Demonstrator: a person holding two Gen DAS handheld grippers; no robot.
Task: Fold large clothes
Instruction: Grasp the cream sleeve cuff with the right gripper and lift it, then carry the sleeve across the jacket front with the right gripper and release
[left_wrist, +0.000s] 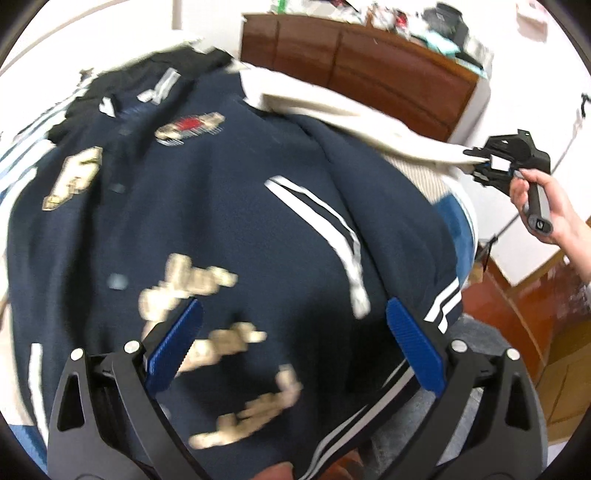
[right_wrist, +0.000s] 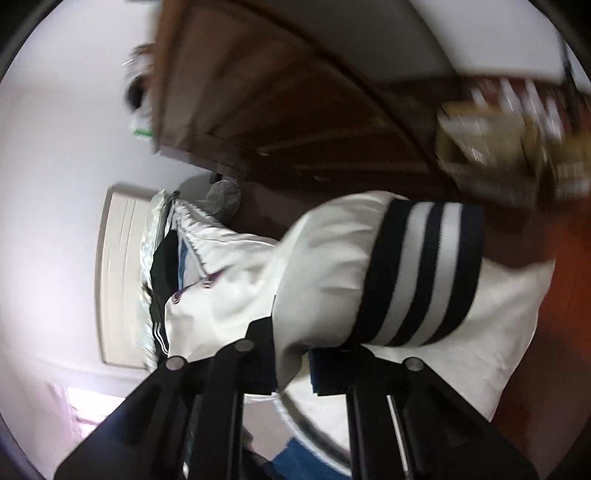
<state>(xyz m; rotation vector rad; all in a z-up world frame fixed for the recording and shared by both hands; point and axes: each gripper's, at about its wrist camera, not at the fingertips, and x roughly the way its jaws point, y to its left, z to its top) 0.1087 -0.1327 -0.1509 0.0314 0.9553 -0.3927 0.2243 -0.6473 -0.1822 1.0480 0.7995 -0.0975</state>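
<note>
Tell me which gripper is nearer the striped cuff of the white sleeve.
Right. The right gripper is clamped on the white sleeve beside its striped cuff; the left gripper hovers open over the navy jacket body.

I see a navy jacket (left_wrist: 229, 229) with gold lettering, a red-and-gold chest patch and white stripes along its pocket and hem. Its sleeve (right_wrist: 325, 273) is cream, ending in a navy cuff (right_wrist: 417, 273) banded with white. My left gripper (left_wrist: 294, 325) has blue pads on black arms. Behind stands a reddish-brown cabinet (left_wrist: 354, 62).
</note>
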